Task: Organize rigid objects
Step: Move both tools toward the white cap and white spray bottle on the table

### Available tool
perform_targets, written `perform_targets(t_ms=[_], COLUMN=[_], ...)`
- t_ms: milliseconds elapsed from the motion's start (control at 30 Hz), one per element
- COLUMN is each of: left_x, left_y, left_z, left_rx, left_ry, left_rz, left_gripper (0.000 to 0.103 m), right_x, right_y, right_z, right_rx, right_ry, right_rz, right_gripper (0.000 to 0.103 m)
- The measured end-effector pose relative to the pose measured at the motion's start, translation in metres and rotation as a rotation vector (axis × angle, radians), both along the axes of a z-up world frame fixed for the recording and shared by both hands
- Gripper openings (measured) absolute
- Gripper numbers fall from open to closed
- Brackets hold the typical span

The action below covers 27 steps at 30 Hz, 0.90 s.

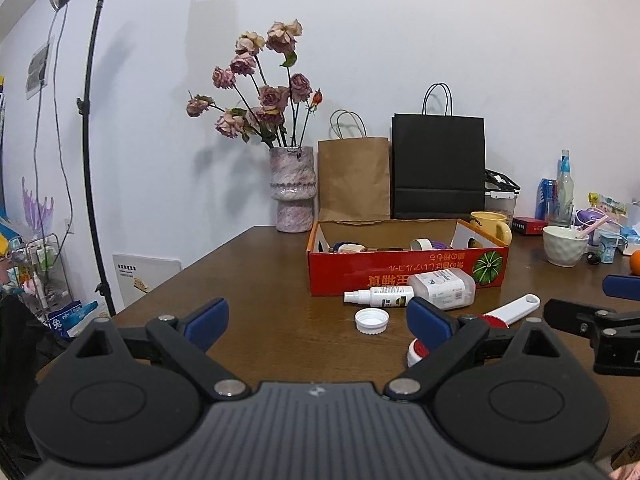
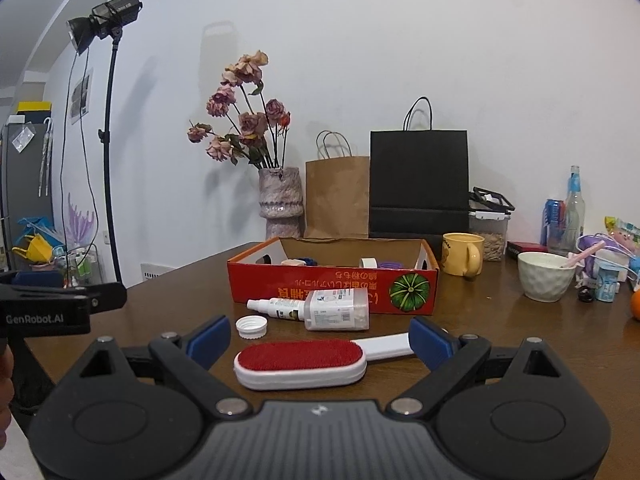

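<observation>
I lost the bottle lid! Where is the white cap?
The white cap lies on the brown table, just left of the spray bottle, before the red box.

The spray bottle (image 2: 280, 306), cap (image 2: 251, 327) and brush (image 2: 300, 364) lie before the box (image 2: 332, 290).

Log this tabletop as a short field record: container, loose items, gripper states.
container: red cardboard box, open top, some small items inside
loose items: white spray bottle, clear plastic bottle lying on its side, white screw cap, red-and-white lint brush
surface: brown wooden table
left gripper: open, empty
right gripper: open, lint brush between its fingers, not clamped
</observation>
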<state>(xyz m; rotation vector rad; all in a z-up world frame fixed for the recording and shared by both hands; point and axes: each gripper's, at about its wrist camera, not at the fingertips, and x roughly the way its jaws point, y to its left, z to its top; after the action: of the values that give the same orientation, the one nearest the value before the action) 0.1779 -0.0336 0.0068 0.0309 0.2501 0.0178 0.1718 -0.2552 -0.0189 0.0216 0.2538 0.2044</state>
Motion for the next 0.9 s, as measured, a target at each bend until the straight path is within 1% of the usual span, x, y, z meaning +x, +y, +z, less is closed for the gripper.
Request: perform_targets(t_ms=[167, 267, 500, 700, 833, 900], left_x=[0.031, 0.048, 0.095, 0.132, 0.154, 0.165], left_y=[-0.006, -0.010, -0.011, -0.011, -0.014, -0.017], left_z=[-0.004, -0.009, -0.024, -0.035, -0.044, -0.048], left_rx=[0.003, -0.005, -0.035, -0.049, -0.054, -0.058], left_ry=[0.036, 0.067, 0.168, 0.223, 0.270, 0.291], left_rz=[-0.023, -0.046, -0.084, -0.100, -0.126, -0.148], left_gripper=[0.098, 0.096, 0.083, 0.082, 0.076, 0.072], right_x=[0.033, 0.050, 0.094, 0.129, 0.148, 0.156], right_y=[0.003, 0.005, 0.011, 0.019, 0.022, 0.022], right_z=[-0.001, -0.003, -0.005, -0.010, -0.012, -0.011], right_rx=[-0.009, -0.003, -0.007, -0.021, -0.020, -0.014], right_ry=[0.030, 0.046, 0.079, 0.110, 0.126, 0.131], right_rz=[0.020, 0.028, 0.051, 0.057, 0.079, 0.088], right_gripper=[0.096, 0.096, 0.094, 0.094, 0.093, 0.089])
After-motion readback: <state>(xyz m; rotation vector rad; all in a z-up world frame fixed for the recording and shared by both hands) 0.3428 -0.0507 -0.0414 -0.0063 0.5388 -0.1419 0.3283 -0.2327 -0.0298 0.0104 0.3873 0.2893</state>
